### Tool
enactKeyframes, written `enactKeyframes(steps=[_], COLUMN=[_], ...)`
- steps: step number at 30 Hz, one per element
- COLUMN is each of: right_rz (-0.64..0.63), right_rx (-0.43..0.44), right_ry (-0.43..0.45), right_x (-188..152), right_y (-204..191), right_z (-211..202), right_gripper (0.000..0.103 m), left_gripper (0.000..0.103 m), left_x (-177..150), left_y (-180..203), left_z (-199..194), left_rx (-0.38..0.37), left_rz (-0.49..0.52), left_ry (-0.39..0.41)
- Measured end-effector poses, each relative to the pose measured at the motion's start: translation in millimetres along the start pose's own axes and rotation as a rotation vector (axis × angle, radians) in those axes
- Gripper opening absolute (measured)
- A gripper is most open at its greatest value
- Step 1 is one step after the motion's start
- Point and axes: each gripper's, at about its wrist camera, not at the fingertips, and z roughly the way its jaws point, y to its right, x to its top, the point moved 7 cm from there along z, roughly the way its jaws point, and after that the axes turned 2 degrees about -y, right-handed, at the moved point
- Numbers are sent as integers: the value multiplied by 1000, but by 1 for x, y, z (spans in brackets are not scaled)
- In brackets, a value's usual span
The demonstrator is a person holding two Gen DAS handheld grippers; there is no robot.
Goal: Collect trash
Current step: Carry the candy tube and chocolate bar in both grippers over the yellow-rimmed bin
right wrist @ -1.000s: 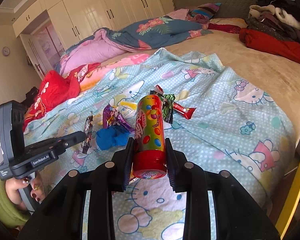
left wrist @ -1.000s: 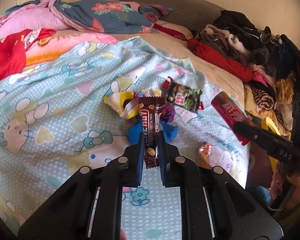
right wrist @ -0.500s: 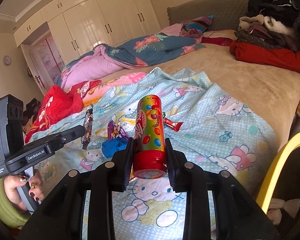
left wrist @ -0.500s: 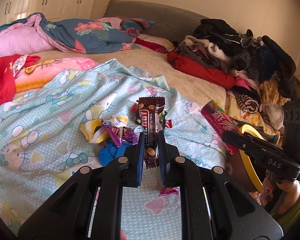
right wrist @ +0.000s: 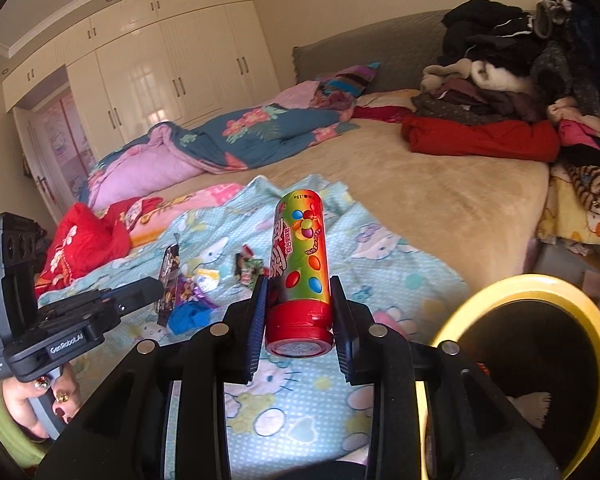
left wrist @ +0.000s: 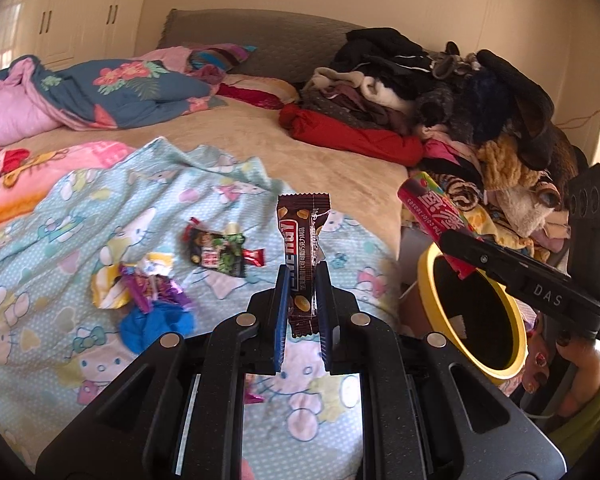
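As yellow bin [right wrist: 540, 292] enters view, L gripper [left wrist: 303, 276] still clamps choc bar [left wrist: 303, 240], R gripper [right wrist: 299, 296] candy tube [right wrist: 300, 248].

A clothes pile [left wrist: 440, 92] and quilt [left wrist: 112, 92] lie on the bed [right wrist: 440, 196].

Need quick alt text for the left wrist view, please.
Left gripper holds a brown candy bar upright above a blue cartoon sheet strewn with wrappers. At right, the right gripper holds a red tube over a yellow bin.
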Motion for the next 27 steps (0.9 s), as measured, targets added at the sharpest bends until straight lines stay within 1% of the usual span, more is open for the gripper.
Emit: enactKeyframes(steps=[7, 15, 20, 27], right_rz=[27, 58, 81, 111], right_rx=[-64, -144, -180, -266], right_ry=[37, 56, 54, 56], right_x=[2, -3, -9, -16], right_y=[29, 61, 80, 110], right_z=[-30, -57, -68, -77], right_gripper=[29, 29, 29, 29], left_gripper=[8, 8, 8, 8], left_x=[3, 1, -3, -11], left_y=[42, 88, 115, 145], left_z=[8, 20, 31, 43], left_rx=[-49, -110, -142, -174], left_rz=[57, 111, 145, 189], left_ry=[-5, -18, -33, -59])
